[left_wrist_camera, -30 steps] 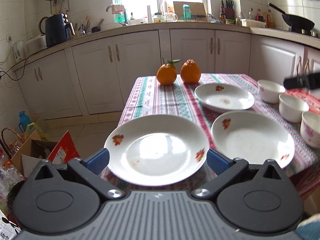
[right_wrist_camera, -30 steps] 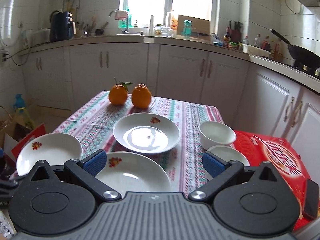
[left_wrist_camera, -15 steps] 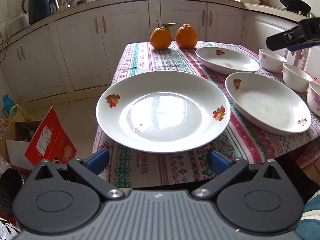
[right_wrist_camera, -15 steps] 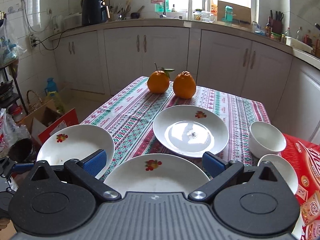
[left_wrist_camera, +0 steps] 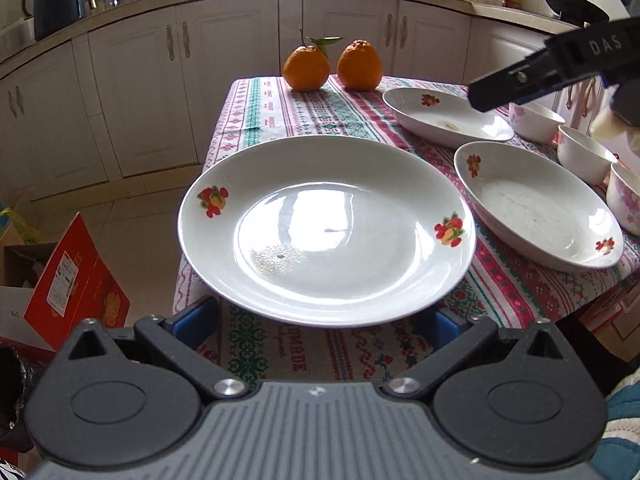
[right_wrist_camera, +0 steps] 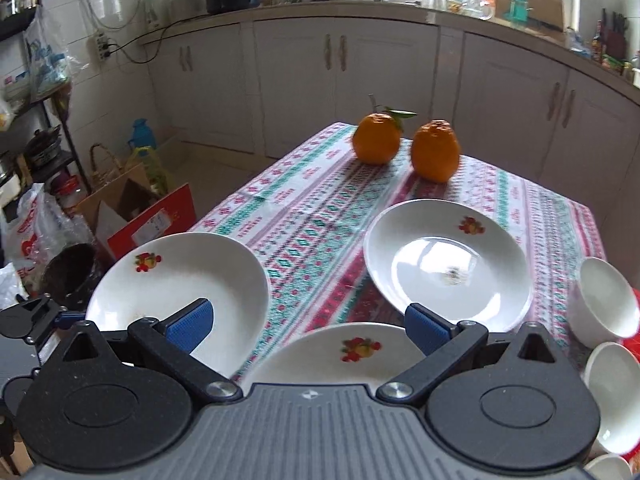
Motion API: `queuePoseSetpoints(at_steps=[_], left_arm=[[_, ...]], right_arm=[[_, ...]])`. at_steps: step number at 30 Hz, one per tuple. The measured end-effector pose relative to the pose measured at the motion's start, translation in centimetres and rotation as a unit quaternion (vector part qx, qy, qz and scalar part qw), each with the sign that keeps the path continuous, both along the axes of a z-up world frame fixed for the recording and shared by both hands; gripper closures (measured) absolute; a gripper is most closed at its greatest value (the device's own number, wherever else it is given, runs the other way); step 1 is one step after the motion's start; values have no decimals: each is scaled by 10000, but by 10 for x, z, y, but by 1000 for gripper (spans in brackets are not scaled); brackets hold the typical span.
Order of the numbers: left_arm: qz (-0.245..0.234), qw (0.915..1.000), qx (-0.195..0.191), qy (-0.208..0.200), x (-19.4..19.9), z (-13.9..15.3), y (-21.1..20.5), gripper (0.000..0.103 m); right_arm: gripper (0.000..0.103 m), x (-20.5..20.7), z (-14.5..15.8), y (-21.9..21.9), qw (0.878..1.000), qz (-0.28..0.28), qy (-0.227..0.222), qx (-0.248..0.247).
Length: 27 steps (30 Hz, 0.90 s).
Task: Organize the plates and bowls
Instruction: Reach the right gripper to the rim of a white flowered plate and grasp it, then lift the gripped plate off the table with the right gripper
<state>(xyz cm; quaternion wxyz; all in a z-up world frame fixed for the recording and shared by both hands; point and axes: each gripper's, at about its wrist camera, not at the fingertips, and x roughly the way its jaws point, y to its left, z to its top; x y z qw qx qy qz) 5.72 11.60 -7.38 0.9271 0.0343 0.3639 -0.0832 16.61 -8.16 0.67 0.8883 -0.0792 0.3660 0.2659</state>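
A patterned cloth (left_wrist_camera: 304,120) covers the counter (right_wrist_camera: 560,216) in a white-cupboard kitchen; both grippers' jaws spread wide, left gripper (left_wrist_camera: 320,320) below a plate (left_wrist_camera: 326,228), right gripper (right_wrist_camera: 310,322) empty.

I am looking into a home kitchen: white cabinets (right_wrist_camera: 336,80) run under a worktop (right_wrist_camera: 344,14) crowded with a kettle (left_wrist_camera: 56,0), utensils and bottles, a wok (left_wrist_camera: 572,4) sits at the right, walls are tiled, and a table (right_wrist_camera: 312,216) with patterned cloth carries oranges (right_wrist_camera: 434,156), plates (left_wrist_camera: 326,228) and bowls (left_wrist_camera: 584,160).
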Motion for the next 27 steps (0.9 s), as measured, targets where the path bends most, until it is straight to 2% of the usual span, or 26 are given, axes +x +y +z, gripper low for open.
queuePoseSetpoints(at_steps=[5, 13, 21, 27], left_arm=[[11, 9998, -41, -201, -5, -4, 1, 0], [16, 9993, -46, -358, -11, -6, 1, 0], [-9, 9989, -69, -474, -14, -7, 2, 0], [-50, 9990, -75, -427, -12, -6, 3, 0]], right_arm=[[0, 17, 0, 18, 9986, 467, 142, 199], [0, 52, -15, 46, 9886, 1294, 709, 292], [0, 76, -39, 71, 9782, 1746, 1121, 14], [0, 91, -51, 81, 9685, 2029, 1441, 90]])
